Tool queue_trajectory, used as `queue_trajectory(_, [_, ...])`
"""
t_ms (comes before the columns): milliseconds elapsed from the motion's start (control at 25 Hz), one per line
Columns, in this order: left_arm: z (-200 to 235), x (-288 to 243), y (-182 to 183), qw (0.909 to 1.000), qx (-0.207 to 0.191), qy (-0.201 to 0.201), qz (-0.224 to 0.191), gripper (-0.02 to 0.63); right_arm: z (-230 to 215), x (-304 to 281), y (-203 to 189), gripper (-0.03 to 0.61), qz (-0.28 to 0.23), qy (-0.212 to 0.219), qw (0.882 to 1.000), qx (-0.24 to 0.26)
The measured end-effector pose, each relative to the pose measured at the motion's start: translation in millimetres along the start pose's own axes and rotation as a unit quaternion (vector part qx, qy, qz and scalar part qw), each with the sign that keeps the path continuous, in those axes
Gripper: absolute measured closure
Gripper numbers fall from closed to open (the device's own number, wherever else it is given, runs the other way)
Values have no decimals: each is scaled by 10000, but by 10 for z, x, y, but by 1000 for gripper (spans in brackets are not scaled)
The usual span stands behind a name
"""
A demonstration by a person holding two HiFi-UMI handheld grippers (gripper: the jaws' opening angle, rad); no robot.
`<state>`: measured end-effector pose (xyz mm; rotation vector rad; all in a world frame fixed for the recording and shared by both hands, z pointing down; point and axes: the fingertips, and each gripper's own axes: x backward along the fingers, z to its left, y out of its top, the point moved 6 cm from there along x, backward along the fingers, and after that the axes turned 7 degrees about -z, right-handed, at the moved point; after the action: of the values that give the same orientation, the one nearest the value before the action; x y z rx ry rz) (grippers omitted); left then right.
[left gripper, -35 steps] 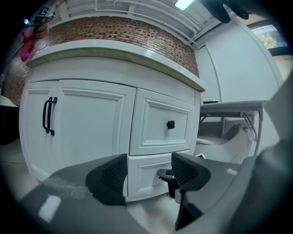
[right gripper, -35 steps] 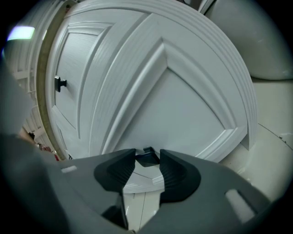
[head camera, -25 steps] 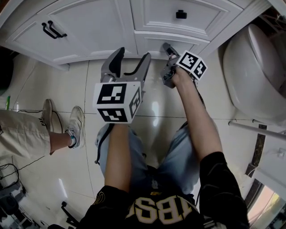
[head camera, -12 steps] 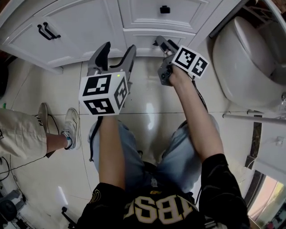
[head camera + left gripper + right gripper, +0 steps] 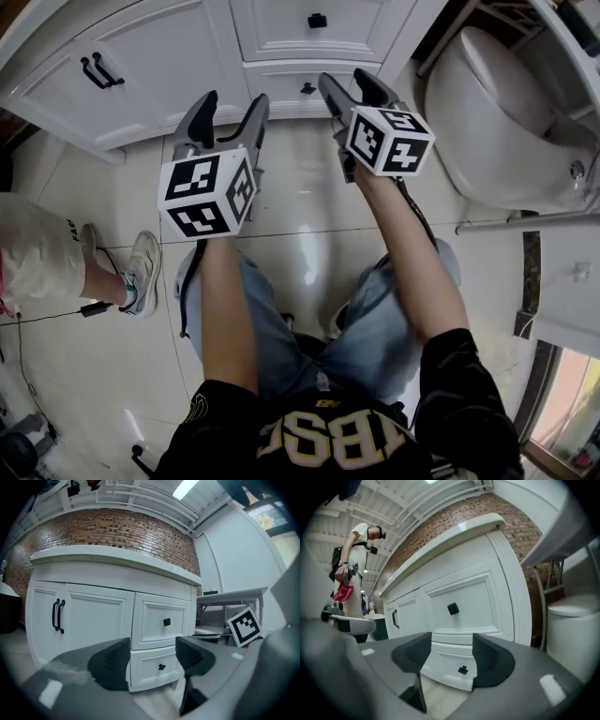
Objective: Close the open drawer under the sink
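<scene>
The white vanity's lower drawer [image 5: 281,82] with its small black knob sits pushed in, its front in line with the upper drawer [image 5: 314,33]. In the left gripper view the lower drawer [image 5: 145,667] shows between the jaws, some way off. My left gripper [image 5: 234,101] is open and empty, held in front of the cabinet. My right gripper [image 5: 345,80] hovers near the drawers, apart from them, jaws spread with nothing between. The right gripper view shows the same lower drawer [image 5: 454,672] beyond its open jaws [image 5: 450,656].
A white toilet [image 5: 497,122] stands right of the vanity, close to my right arm. The double cabinet doors with black handles [image 5: 98,70] are to the left. A bystander's leg and shoe [image 5: 141,272] stand on the tiled floor at the left.
My right gripper has lifted away from the lower drawer front, rolled over, and its jaws have gone from shut to open. The left gripper has risen a little.
</scene>
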<state>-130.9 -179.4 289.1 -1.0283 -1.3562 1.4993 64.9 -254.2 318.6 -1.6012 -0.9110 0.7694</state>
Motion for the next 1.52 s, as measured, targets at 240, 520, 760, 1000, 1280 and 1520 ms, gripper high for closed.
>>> queue_trajectory(240, [-114,251,128,9989,-358,42,-286,310,301,461,214,248,-187,-332,9947,959])
queue_trajectory(520, [-249,294,43,9975,-478,-90,-522,310,247,929,117,190,-370,-706,9921,967])
queue_trajectory(760, [-283,305,-119,9980,-314,144,-530,310,76,1008,98,192,-467,-964,9900,914])
queue_trajectory(1000, [-257,259,-126,9979,-168,255,-566,310,99,995,101,200,-459,-863,9907,951])
queue_trajectory(1280, [-368,161,-174,9984,-205,106,-512,310,79,969,60,210,-353,-807,9915,956])
queue_trajectory(1520, [-414,104,-184,9983,-240,108,-521,310,60,949,19,218,-300,-820,9912,995])
